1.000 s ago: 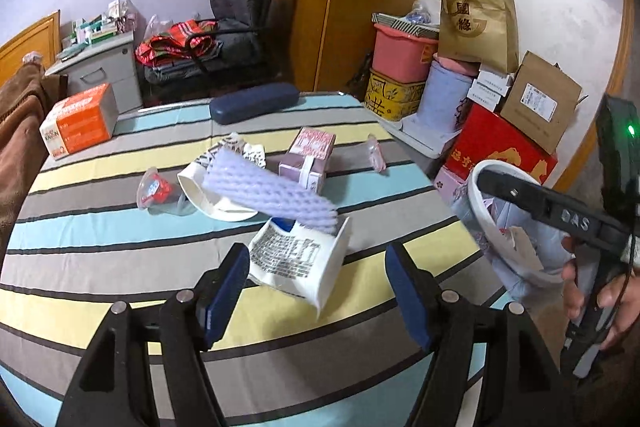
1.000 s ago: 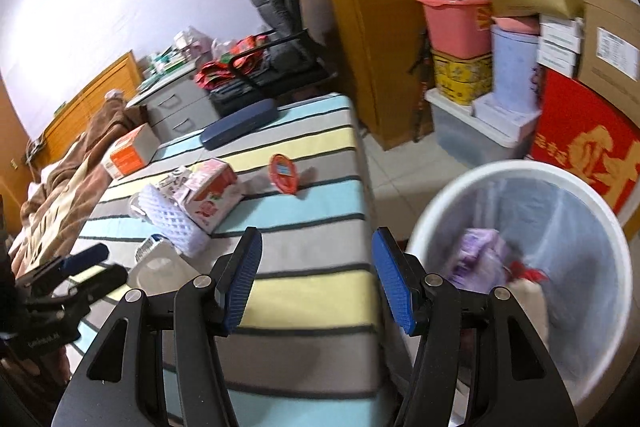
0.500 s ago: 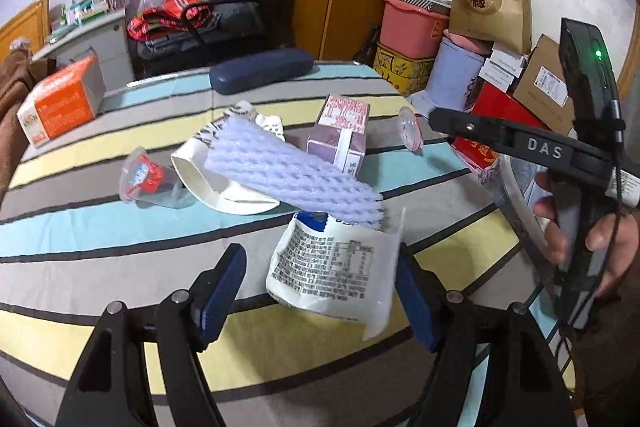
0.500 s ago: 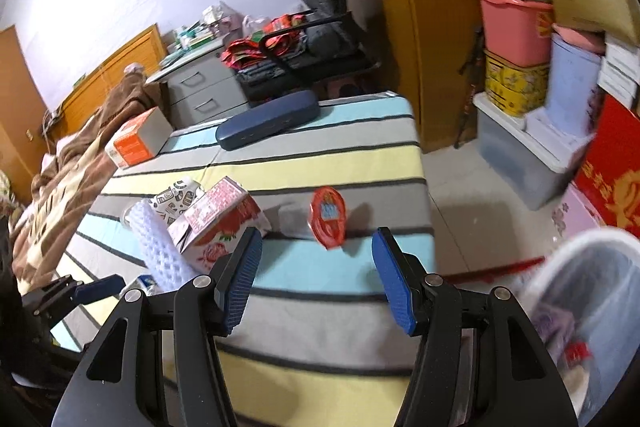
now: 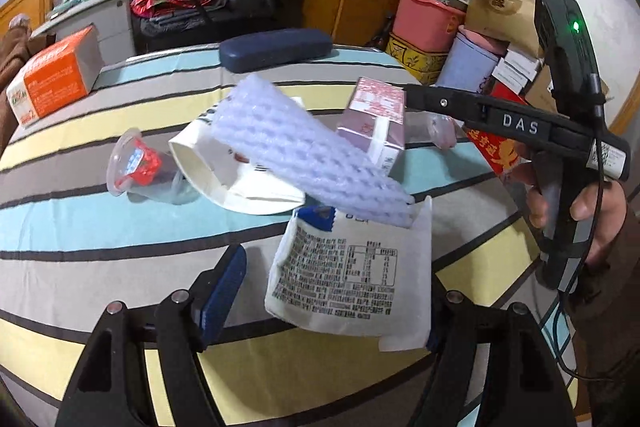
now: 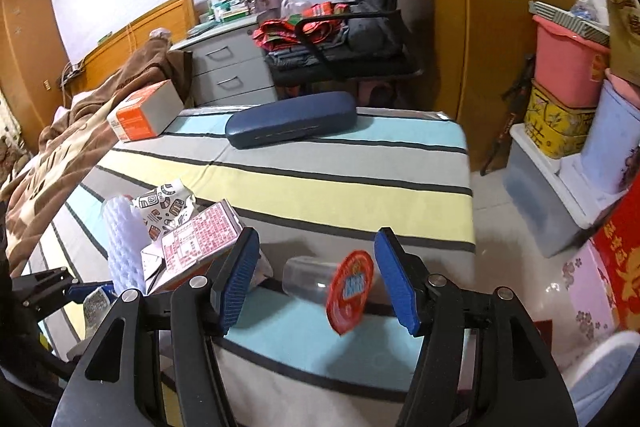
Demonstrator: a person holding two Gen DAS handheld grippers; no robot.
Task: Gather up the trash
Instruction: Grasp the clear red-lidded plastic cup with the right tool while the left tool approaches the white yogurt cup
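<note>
The right gripper [image 6: 316,281] is seen from behind, its blue pads [image 6: 236,281] spread apart over a striped table [image 6: 320,187]. Between them a clear plastic cup [image 6: 308,279] with a peeled red lid [image 6: 350,289] is lying on its side, untouched by either pad. Just beside the left pad a pink carton [image 6: 196,243], a white foam net [image 6: 122,243] and patterned paper [image 6: 164,205] are clustered. Farther back a dark blue case [image 6: 290,125] and an orange box [image 6: 144,113] are placed. The left gripper [image 6: 60,285] is visible at the left edge.
</note>
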